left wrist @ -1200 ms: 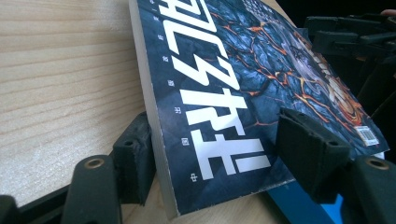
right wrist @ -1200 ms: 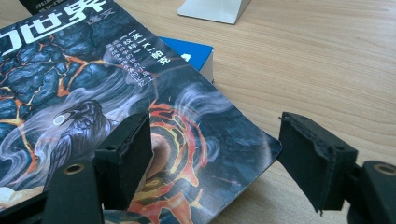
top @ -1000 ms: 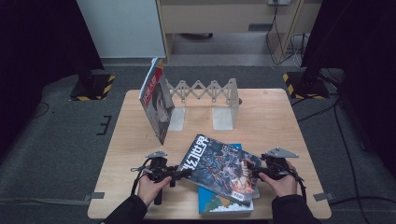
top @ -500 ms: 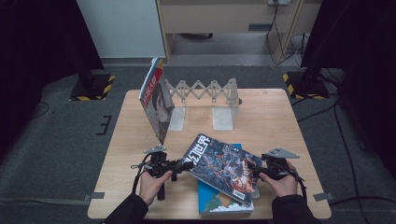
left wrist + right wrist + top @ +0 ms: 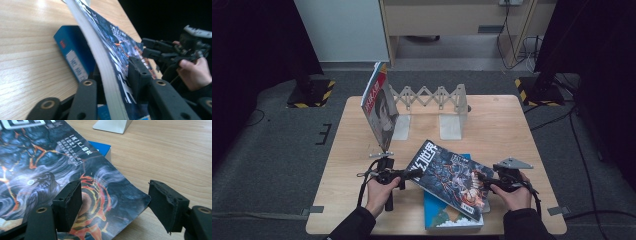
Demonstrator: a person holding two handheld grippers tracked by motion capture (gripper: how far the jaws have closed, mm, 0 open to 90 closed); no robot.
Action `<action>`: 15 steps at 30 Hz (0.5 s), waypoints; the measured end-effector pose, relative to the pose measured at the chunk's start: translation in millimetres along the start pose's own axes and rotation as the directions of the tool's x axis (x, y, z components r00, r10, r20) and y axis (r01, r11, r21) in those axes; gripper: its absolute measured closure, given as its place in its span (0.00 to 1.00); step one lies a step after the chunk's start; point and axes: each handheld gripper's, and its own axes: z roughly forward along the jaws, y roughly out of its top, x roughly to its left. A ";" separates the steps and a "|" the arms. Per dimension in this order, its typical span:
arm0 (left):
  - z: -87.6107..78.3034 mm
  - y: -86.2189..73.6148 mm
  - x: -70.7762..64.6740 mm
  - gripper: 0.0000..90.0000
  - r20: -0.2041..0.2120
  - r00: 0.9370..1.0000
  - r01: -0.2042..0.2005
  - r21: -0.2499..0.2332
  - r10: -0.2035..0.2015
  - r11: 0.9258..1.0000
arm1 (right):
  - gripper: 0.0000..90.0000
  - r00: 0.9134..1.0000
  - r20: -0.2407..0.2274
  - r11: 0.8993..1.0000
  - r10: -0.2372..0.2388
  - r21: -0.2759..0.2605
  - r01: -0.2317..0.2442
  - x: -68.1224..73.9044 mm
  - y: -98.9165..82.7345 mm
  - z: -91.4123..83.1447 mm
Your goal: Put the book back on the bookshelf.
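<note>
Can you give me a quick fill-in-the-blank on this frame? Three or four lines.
1. The left tool has just been closing on the dark magazine, gripping its ____ edge.
2. Under the magazine lies a ____ book.
3. Another magazine stands leaning at the ____ end of the white accordion rack.
4. The right tool has its jaws ____, one over the cover, one off the corner.

Missing: left; blue; left; open

Black tongs (image 5: 408,174) with grey 3-cornered plate, trailing cables; dark sleeves (image 5: 354,226).

Bare table (image 5: 522,130) lies open toward two o'clock, while the folding rack (image 5: 432,97) and leaning magazine (image 5: 379,107) block twelve o'clock.
</note>
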 end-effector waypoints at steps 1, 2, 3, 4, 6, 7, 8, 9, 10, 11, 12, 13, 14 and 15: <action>-1.5 2.1 -2.3 0.80 0.004 1.000 0.003 -0.003 -0.003 1.000 | 0.32 1.000 0.003 1.000 0.006 -0.008 -0.006 -0.9 0.3 -0.9; -3.5 5.1 -4.8 0.81 0.008 1.000 0.000 -0.008 0.000 1.000 | 0.32 1.000 0.005 1.000 0.012 -0.016 -0.012 -2.3 0.7 -2.3; -5.3 7.4 -6.7 0.82 0.010 1.000 0.002 -0.013 -0.002 1.000 | 0.32 1.000 0.010 0.999 0.027 -0.029 -0.027 -4.3 1.1 -4.1; -6.8 9.0 -7.9 0.84 0.011 1.000 0.000 -0.017 0.000 1.000 | 0.31 0.999 0.019 0.999 0.035 -0.039 -0.035 -8.9 1.0 -6.8; -11.2 12.7 -10.7 0.84 0.007 1.000 0.006 -0.027 -0.006 1.000 | 0.31 0.999 0.027 0.998 0.042 -0.043 -0.041 -11.6 0.7 -8.2; -13.4 14.2 -12.3 0.85 0.005 1.000 0.011 -0.034 -0.011 0.999 | 0.31 0.998 0.033 0.998 0.047 -0.043 -0.046 -14.3 0.2 -9.6; -15.9 15.8 -14.0 0.86 0.000 1.000 0.009 -0.037 -0.009 0.999 | 0.31 0.997 0.048 0.997 0.058 -0.044 -0.056 -19.8 -0.9 -12.1; -18.2 17.6 -15.4 0.86 0.000 1.000 0.003 -0.041 -0.003 0.999 | 0.31 0.997 0.048 0.997 0.058 -0.044 -0.056 -19.8 -0.9 -12.1; -20.9 19.5 -16.9 0.87 -0.001 1.000 0.005 -0.046 -0.005 0.999 | 0.30 0.997 0.057 0.997 0.061 -0.044 -0.059 -22.5 -1.4 -13.1; -24.9 23.0 -19.7 0.87 -0.002 1.000 0.007 -0.054 -0.007 0.999 | 0.30 0.996 0.064 0.997 0.066 -0.044 -0.063 -25.0 -2.0 -13.8; -27.0 24.9 -21.0 0.88 0.000 1.000 0.005 -0.059 -0.005 0.998 | 0.30 0.995 0.073 0.997 0.070 -0.040 -0.067 -28.4 -3.0 -14.7; -29.2 27.1 -22.5 0.89 0.000 1.000 0.005 -0.062 -0.005 0.998 | 0.30 0.994 0.080 0.997 0.069 -0.038 -0.067 -29.9 -3.6 -14.6; -32.0 29.9 -24.8 0.89 0.001 1.000 0.006 -0.072 -0.006 0.997 | 0.29 0.994 0.085 0.997 0.067 -0.031 -0.065 -31.4 -4.4 -14.8; -34.7 32.8 -27.2 0.90 0.003 1.000 0.001 -0.083 -0.001 0.997 | 0.29 0.993 0.095 0.998 0.068 -0.024 -0.066 -32.9 -5.4 -14.7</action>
